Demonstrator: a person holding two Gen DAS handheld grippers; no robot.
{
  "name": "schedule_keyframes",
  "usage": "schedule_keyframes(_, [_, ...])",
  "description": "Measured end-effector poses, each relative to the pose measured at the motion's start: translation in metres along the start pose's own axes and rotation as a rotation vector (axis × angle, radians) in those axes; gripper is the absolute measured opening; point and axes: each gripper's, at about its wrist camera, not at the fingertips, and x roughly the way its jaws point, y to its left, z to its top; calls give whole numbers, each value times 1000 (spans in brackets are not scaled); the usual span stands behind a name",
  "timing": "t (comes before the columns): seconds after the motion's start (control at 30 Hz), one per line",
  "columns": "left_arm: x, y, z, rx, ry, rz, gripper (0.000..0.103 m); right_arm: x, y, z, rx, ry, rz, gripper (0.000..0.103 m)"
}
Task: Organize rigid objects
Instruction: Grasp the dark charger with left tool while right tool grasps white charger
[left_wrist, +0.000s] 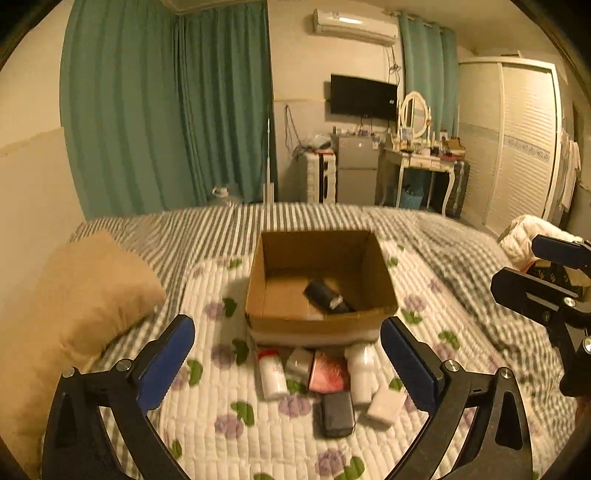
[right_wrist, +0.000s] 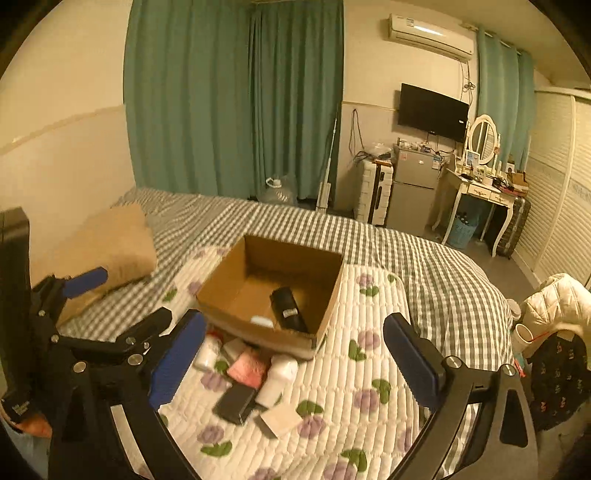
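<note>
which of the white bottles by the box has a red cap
The leftmost white plastic bottle, lying on the quilt before the cardboard box; the other white bottle, right of the pink item, shows no red.

Blurry, prob. dark bottle (left_wrist: 327, 296) in box (left_wrist: 376, 273)

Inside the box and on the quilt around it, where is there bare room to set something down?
Box: floor bare left of the black cylinder. Quilt: bare right of the box. Crowded: in front of the box, around the pink item and bottles.
</note>
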Motion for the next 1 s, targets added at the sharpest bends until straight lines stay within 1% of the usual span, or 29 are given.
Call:
schedule_keyframes(0.1, [20,-2,-28,12,39,34,103,16,0,-22,-1,41,22,97])
schedule_keyframes(0.13, [27,-2,-36,15,51,34,103,24,-1,-29,-2,56,29,97])
schedule_keyframes(0.27, [58,-7,-69,17,113,56,103,63,-5,-64,-27,124,41,97])
schedule_keyframes(0.37, [79,-16,-93,35,161,60,103,98,-11,-92,-30,183,45,97])
schedule_keyframes(0.43, [93,-21,-107,34,197,44,103,114,-15,-106,-33,202,31,97])
schedule_keyframes(0.47, [99,-23,-112,28,215,31,103,124,-16,-114,-38,217,25,97])
schedule_keyframes(0.57, [116,-30,-123,10,255,-6,103,145,-20,-134,-19,266,45,97])
schedule_keyframes(0.67, [134,-39,-132,27,300,-32,103,160,-24,-146,5,317,51,97])
schedule_keyframes(0.73, [143,-45,-134,40,320,-42,103,163,-26,-148,16,316,46,97])
schedule_keyframes(0.77, [146,-47,-134,48,325,-40,102,162,-27,-148,23,306,37,97])
schedule_keyframes(0.83, [153,-50,-134,63,344,-60,100,160,-29,-146,37,286,26,97])
schedule_keyframes(0.87, [155,-51,-135,66,352,-77,96,158,-31,-145,46,273,26,97])
schedule_keyframes(0.9, [157,-52,-136,69,363,-109,76,157,-31,-144,53,266,28,97])
schedule_keyframes(0.93, [159,-52,-138,67,377,-136,68,158,-31,-144,58,267,28,97])
schedule_keyframes(0.97, [160,-52,-139,60,392,-170,56,160,-31,-144,61,276,27,97])
schedule_keyframes(1.0, [159,-52,-140,55,396,-213,46,162,-30,-145,61,283,24,97])
